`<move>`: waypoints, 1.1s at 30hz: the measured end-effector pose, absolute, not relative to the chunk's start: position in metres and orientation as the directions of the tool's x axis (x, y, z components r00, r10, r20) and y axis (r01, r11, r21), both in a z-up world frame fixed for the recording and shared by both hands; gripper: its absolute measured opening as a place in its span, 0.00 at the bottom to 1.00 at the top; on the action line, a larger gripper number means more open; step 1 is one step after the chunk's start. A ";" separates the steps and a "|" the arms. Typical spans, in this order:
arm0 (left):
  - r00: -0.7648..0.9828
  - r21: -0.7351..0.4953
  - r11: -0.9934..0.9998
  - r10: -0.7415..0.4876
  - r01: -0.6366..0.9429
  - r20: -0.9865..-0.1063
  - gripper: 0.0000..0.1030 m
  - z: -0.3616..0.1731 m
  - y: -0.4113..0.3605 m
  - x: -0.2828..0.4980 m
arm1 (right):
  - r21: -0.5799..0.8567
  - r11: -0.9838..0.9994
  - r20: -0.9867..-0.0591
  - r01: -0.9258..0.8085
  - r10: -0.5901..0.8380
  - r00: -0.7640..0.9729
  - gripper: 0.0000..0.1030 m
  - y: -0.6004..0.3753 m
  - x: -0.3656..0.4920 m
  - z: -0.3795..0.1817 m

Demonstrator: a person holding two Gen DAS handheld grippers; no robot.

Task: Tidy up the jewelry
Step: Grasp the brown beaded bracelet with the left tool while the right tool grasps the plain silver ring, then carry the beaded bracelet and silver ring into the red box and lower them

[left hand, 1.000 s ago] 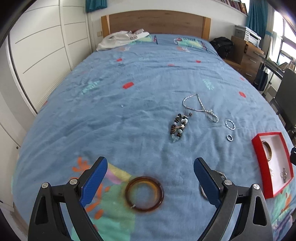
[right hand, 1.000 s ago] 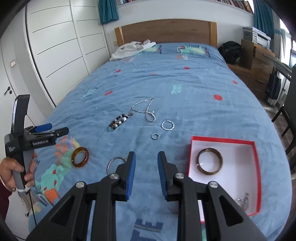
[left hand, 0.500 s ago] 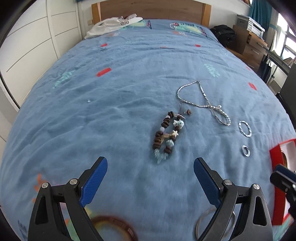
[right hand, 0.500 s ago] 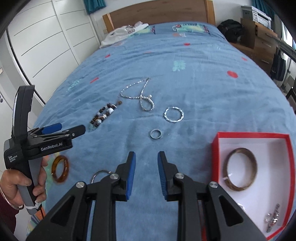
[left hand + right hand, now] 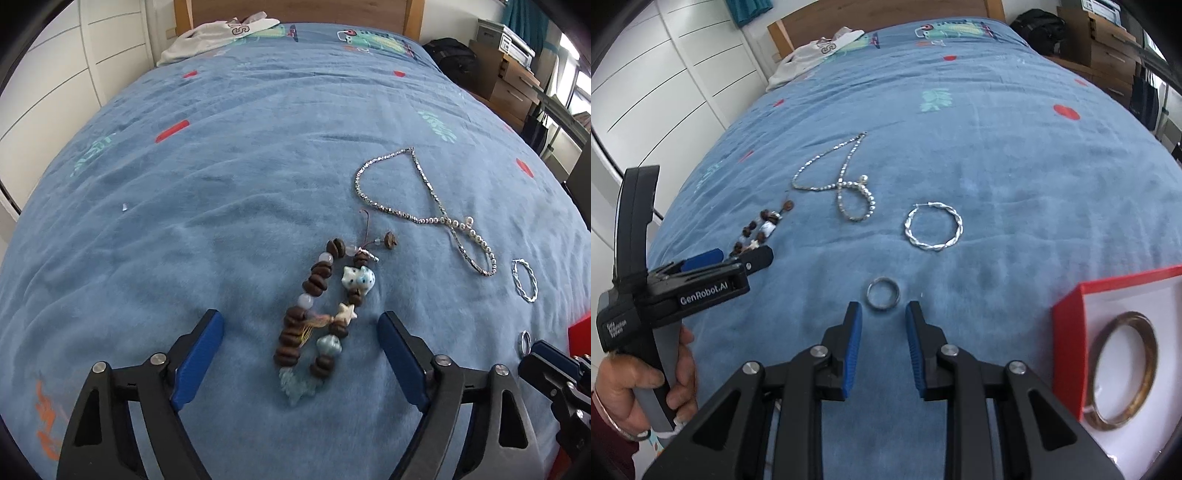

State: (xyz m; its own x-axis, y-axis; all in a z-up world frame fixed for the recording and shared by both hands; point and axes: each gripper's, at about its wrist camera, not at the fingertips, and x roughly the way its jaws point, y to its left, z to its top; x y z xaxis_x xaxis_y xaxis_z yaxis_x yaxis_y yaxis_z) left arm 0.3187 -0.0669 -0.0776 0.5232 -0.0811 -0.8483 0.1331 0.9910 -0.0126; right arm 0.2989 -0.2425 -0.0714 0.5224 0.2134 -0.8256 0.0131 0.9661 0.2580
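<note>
Beaded bracelet (image 5: 320, 314): on bedspread (image 5: 221, 184), long axis toward 12 o'clock, between closing left gripper (image 5: 301, 354) jaws, seemingly untouched (right gripper (image 5: 882, 343) narrowly parted, empty, ring (image 5: 882, 293) at 12).

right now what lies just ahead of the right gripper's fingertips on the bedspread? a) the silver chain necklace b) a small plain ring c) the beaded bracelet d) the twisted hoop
b: in the right wrist view the small plain ring lies just beyond the right gripper, untouched by its narrowly parted jaws.
</note>
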 end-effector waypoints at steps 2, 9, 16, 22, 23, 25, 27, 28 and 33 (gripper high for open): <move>0.526 -0.016 0.990 -0.086 0.137 -0.846 0.77 -0.078 -0.068 0.320 | 0.261 0.965 -0.826 0.016 0.215 0.521 0.23 -0.242 0.303 -0.075; 0.535 -0.024 0.987 -0.108 0.161 -0.838 0.44 -0.076 -0.072 0.322 | 0.270 0.963 -0.829 0.022 0.221 0.514 0.22 -0.241 0.310 -0.081; 0.533 -0.057 0.985 -0.137 0.165 -0.835 0.17 -0.069 -0.071 0.318 | 0.260 0.966 -0.826 0.001 0.222 0.518 0.19 -0.238 0.308 -0.075; 0.541 -0.092 0.981 -0.171 0.171 -0.823 0.17 -0.059 -0.066 0.307 | 0.263 0.964 -0.809 -0.037 0.241 0.536 0.19 -0.231 0.296 -0.061; 0.545 -0.090 0.981 -0.171 0.173 -0.821 0.17 -0.056 -0.066 0.304 | 0.264 0.964 -0.806 -0.041 0.244 0.540 0.19 -0.230 0.294 -0.057; 0.550 -0.088 0.981 -0.170 0.172 -0.817 0.17 -0.050 -0.064 0.300 | 0.266 0.963 -0.797 -0.052 0.249 0.550 0.19 -0.227 0.288 -0.050; 0.560 -0.091 0.981 -0.171 0.169 -0.811 0.17 -0.042 -0.061 0.295 | 0.265 0.962 -0.791 -0.058 0.251 0.558 0.19 -0.226 0.282 -0.043; 0.564 -0.092 0.982 -0.172 0.167 -0.808 0.17 -0.039 -0.060 0.292 | 0.264 0.963 -0.789 -0.060 0.251 0.561 0.19 -0.225 0.279 -0.039; 0.589 -0.096 0.981 -0.180 0.171 -0.788 0.17 -0.014 -0.059 0.275 | 0.252 0.966 -0.772 -0.061 0.238 0.590 0.19 -0.226 0.258 -0.014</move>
